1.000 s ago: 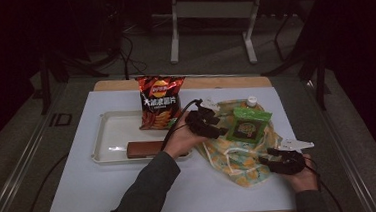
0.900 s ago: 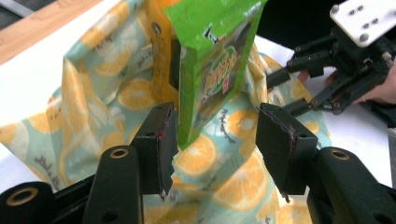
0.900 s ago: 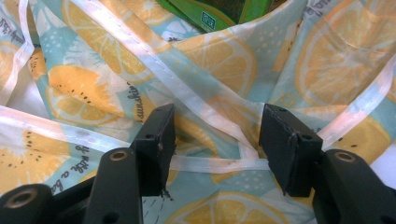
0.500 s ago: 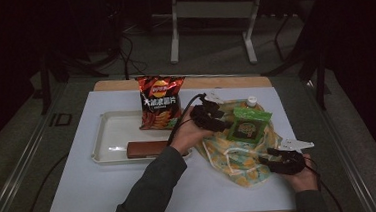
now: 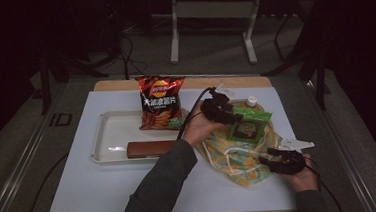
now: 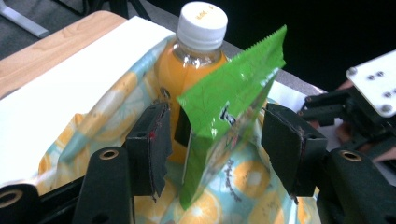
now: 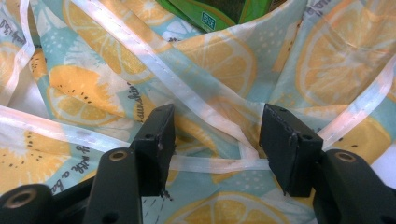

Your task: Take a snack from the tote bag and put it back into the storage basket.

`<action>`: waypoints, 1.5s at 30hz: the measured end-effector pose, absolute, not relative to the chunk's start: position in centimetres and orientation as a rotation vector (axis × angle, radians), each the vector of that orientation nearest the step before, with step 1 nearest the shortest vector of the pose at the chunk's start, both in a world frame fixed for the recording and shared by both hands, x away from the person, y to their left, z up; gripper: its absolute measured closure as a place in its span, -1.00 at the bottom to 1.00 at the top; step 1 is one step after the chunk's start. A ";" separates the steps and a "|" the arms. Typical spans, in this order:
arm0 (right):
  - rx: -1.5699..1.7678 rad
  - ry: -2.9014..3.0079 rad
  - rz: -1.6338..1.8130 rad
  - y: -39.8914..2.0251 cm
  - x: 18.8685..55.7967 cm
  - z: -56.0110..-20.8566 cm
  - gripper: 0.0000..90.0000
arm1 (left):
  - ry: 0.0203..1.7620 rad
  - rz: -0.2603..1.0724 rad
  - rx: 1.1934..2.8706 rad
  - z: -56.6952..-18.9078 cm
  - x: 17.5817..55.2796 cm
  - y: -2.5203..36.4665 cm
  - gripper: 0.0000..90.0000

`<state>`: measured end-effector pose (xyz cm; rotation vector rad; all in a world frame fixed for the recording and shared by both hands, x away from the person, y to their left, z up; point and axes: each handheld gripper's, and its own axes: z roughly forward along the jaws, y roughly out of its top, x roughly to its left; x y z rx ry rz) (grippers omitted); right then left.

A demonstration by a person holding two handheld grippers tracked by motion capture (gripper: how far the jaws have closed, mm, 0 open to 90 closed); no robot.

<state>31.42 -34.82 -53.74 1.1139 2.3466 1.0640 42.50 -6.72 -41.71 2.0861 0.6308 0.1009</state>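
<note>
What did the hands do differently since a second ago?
The left gripper slid right, from beside the chips bag to over the lemon-print bag. Its jaws have just been opening around the green packet, not pressing it. The right gripper, the tray and the bottle stayed put.

It looked like a lab or recording studio rather than a home. A wooden tabletop (image 5: 124,85) with a white mat (image 5: 101,187) stood alone under bright light on grey carpet (image 5: 23,147), the room around it dark. At twelve o'clock stood a metal stand (image 5: 209,14); loose cables (image 5: 122,55) ran over the floor at eleven o'clock, and dark frame legs (image 5: 297,53) rose at two o'clock.
</note>
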 end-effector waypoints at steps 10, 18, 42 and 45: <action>1.113 2.347 1.066 -34.8 31.4 -53.7 0.00 | 0.669 0.062 2.049 -42.7 43.3 -7.5 0.00; 1.113 2.347 1.067 -34.8 31.4 -53.7 0.00 | 0.653 0.088 2.059 -43.0 43.0 -8.3 0.17; 1.114 2.348 1.066 -34.8 31.4 -53.7 0.00 | 0.551 0.197 2.079 -42.5 41.4 -9.1 0.76; 1.111 2.348 1.066 -34.8 31.4 -53.7 0.00 | 0.538 0.195 2.079 -42.4 41.2 -9.3 0.84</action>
